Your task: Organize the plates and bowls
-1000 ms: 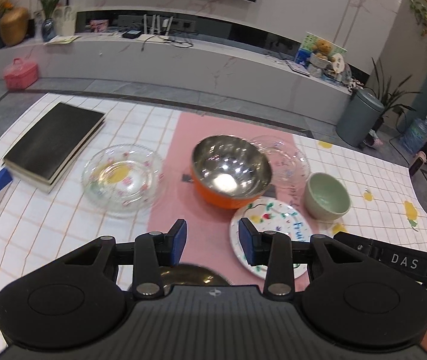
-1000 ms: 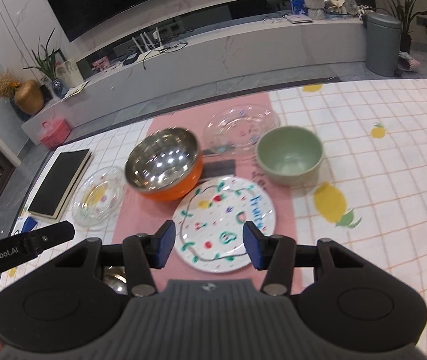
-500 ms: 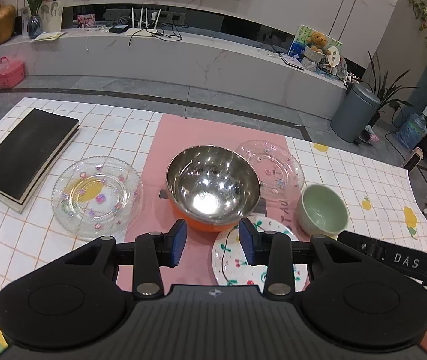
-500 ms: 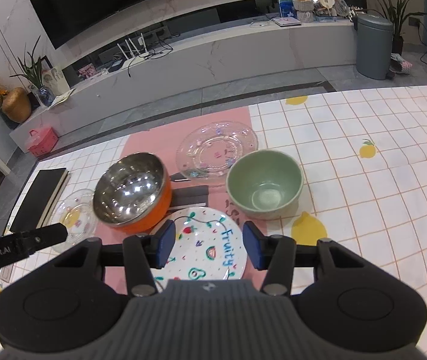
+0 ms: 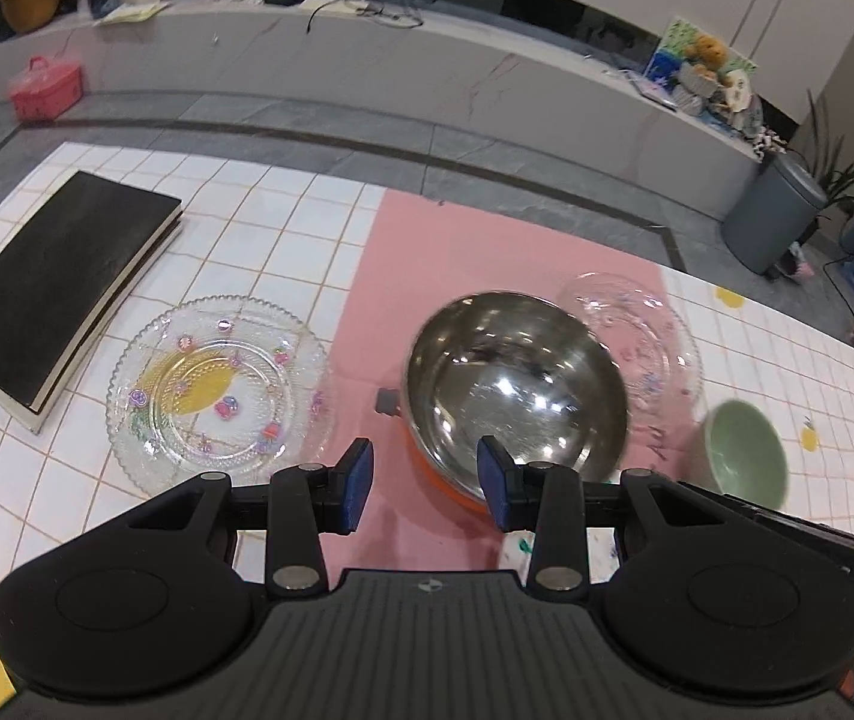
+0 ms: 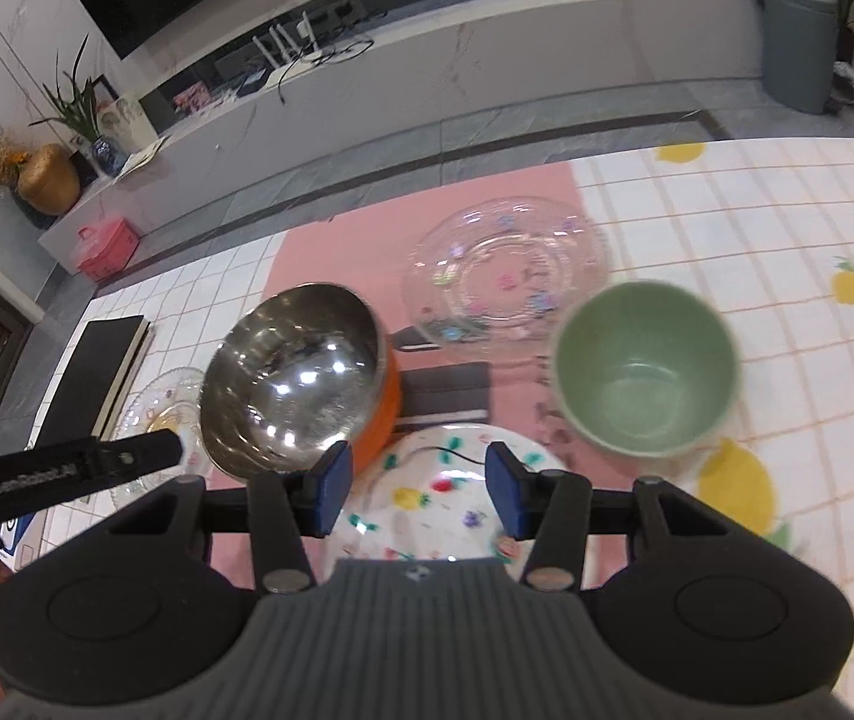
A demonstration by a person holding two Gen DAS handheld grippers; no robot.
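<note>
Both tools were empty and spread wide, so the work looked like the approach before a first pick. The left gripper (image 5: 425, 483) hung over the pink runner (image 5: 463, 252), its right finger overlapping the near rim of the steel bowl with the orange shell (image 5: 514, 384); a patterned glass plate (image 5: 216, 396) lay off to its left. The right gripper (image 6: 413, 495) hovered above the painted fruit plate (image 6: 445, 498), the green bowl (image 6: 646, 372) ahead to its right and a second glass plate (image 6: 505, 270) beyond. Next, probably, one tool must drop to a rim and close.
</note>
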